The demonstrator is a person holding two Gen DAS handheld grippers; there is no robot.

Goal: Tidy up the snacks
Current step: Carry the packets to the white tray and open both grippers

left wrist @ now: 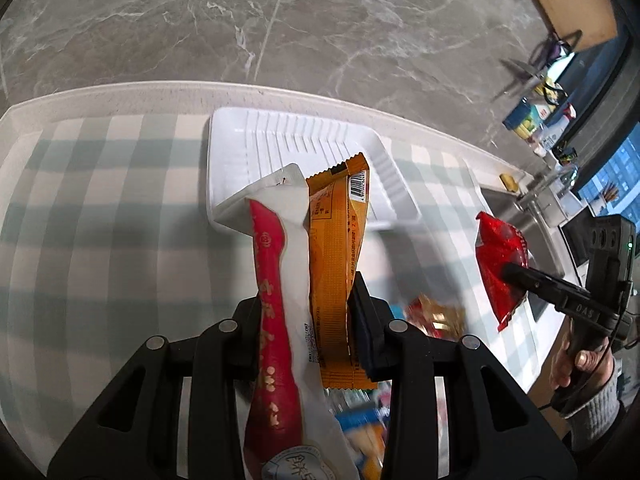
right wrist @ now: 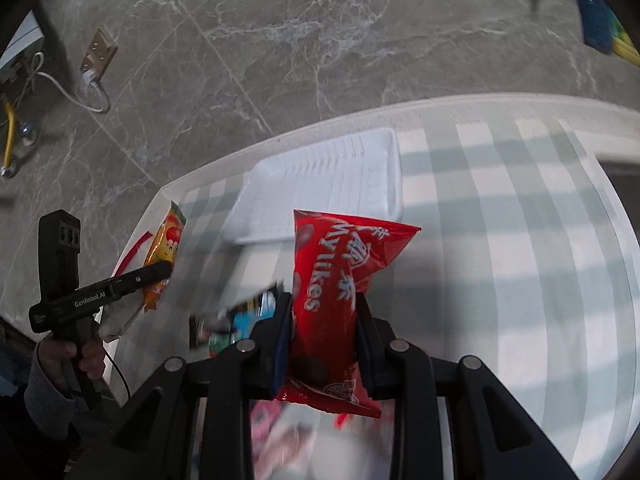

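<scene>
The left gripper [left wrist: 310,322] is clamping two crinkly foil packets, a white-and-red packet [left wrist: 282,280] and an orange packet [left wrist: 338,264], above the ribbed white plastic tray [left wrist: 288,136]. The right gripper [right wrist: 322,340] is pinching a glossy red Mylikes bag [right wrist: 336,276] over the checked tablecloth [right wrist: 520,240], near the tray's front rim.
</scene>
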